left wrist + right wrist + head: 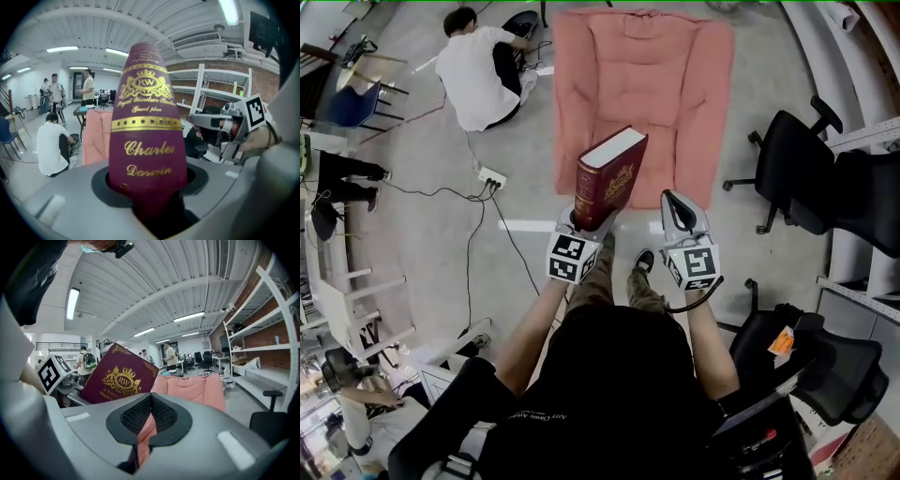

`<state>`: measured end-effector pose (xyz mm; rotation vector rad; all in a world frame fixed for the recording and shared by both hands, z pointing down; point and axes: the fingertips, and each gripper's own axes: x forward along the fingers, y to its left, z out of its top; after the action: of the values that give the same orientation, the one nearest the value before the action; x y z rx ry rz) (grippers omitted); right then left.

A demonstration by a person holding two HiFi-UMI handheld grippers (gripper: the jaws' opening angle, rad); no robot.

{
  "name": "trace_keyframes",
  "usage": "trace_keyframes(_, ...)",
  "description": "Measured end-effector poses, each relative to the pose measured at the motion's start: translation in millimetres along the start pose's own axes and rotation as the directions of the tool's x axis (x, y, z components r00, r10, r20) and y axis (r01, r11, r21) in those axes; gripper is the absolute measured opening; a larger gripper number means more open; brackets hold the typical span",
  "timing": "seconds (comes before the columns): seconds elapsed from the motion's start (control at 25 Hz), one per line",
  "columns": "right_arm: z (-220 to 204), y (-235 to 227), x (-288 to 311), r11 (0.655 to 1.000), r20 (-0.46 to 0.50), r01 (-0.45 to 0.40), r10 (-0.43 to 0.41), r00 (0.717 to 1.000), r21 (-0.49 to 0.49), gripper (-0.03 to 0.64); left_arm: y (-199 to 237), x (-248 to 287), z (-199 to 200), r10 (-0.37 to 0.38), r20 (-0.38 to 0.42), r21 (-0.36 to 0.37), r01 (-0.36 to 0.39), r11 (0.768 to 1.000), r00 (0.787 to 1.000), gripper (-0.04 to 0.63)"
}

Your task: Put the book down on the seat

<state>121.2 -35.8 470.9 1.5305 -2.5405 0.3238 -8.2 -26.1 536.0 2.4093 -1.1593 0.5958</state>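
Observation:
A thick maroon book (609,178) with gold print stands upright in the air, its lower end clamped in my left gripper (581,221). In the left gripper view its spine (145,136) fills the middle, rising out of the jaws. The seat, a salmon-pink armchair (642,75), lies just ahead on the floor, beyond the book. My right gripper (677,204) is beside the book on its right, shut with nothing in it. The right gripper view shows the book's cover (119,378) to the left and the armchair (192,387) ahead.
A person in a white shirt (478,75) crouches on the floor left of the armchair, near a power strip (492,176) with trailing cables. Black office chairs (802,173) (811,370) stand at the right beside shelving (872,141). Desks and chairs (342,89) line the left.

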Motion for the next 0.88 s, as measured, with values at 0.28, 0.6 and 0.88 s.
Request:
trace_keyframes(0.28, 5.2, -17.9, 68.7, 1.000, -0.081, -0.005, 0.004, 0.997, -0.008, 0.014, 76.0, 40.5, 4.1, -0.041, -0.069, -0.020, 0.040, 0.999, 0.997, 0.225)
trace_keyframes(0.6, 28.0, -36.2, 152.0, 0.997, -0.079, -0.026, 0.032, 0.996, 0.068, 0.014, 140.0, 74.5, 32.1, -0.166, -0.098, -0.013, 0.166, 0.986, 0.981, 0.226)
trace_keyframes(0.88, 38.6, -33.9, 166.8, 0.965, -0.051, -0.229, 0.237, 0.970, 0.131, 0.118, 109.7, 75.8, 89.4, -0.443, 0.028, -0.099, 0.443, 0.891, 0.896, 0.229)
